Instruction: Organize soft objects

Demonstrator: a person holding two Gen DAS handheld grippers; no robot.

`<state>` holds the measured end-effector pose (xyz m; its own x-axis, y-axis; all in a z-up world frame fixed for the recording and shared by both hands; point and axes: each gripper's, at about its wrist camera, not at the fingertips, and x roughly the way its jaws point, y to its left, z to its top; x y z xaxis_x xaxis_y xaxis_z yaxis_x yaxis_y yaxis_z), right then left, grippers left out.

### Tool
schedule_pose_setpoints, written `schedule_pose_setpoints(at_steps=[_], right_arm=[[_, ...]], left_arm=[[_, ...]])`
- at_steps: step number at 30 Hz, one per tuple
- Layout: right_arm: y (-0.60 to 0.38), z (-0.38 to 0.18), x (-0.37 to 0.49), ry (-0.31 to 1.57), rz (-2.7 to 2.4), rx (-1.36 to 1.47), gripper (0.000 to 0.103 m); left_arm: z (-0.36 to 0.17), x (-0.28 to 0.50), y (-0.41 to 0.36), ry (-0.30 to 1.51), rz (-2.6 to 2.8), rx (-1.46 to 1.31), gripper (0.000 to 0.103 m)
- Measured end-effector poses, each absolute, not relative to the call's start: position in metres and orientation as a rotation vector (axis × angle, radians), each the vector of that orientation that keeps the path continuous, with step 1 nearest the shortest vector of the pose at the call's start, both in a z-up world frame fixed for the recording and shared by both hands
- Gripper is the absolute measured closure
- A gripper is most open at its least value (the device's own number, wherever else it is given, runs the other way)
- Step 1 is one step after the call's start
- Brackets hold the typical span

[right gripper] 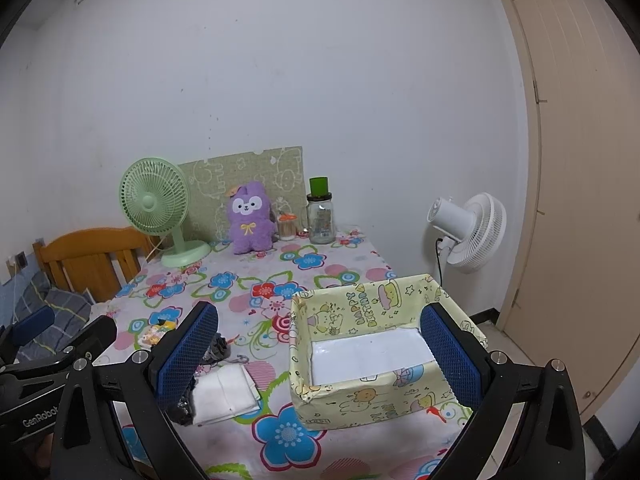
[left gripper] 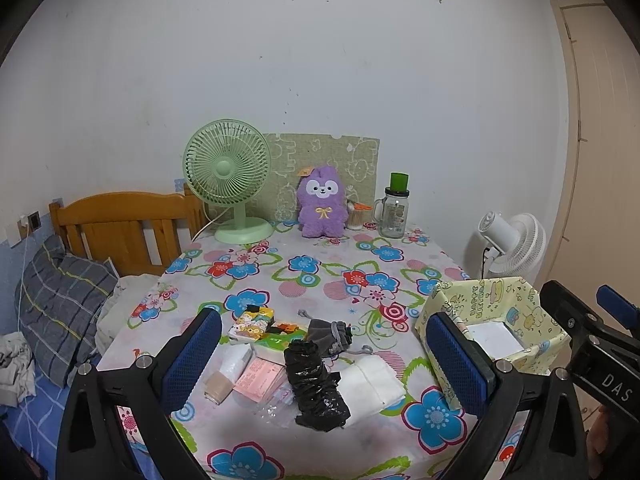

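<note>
- Judged from how things lie, the sorting has not begun: the soft things sit in a loose pile on the near left of the desk, and the paper-covered box on the near right holds nothing but its white floor.
- The pile: a crumpled black plastic bag in the middle, a folded white cloth touching its right side, a grey drawstring pouch just behind it, a pink packet to its left.
- Left tongs hang above the pile, jaws wide apart, nothing between them; the black bag lies straight ahead between the pads.
- Right tongs hover over the box, jaws also wide apart and empty.
- The next move likely calls for lowering the left tongs onto one soft piece, pinching a fold firmly enough that it does not slip, then carrying it right to the box.
- The bag's slick film may slide or drag its neighbours.
</note>
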<state>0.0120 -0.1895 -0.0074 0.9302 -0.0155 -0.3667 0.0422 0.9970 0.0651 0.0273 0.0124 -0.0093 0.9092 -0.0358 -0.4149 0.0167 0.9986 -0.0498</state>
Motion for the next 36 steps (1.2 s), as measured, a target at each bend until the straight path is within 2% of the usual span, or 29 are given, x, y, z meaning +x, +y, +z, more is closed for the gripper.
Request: schedule_pose_setpoints(at_steps=[36], right_arm=[[-0.1913,-0.0044,0.0056,0.354,-0.002,0.082,0.0]], left_arm=[[-0.0065,0.024,0.0062,0.411,-0.04,-0.034,0.0]])
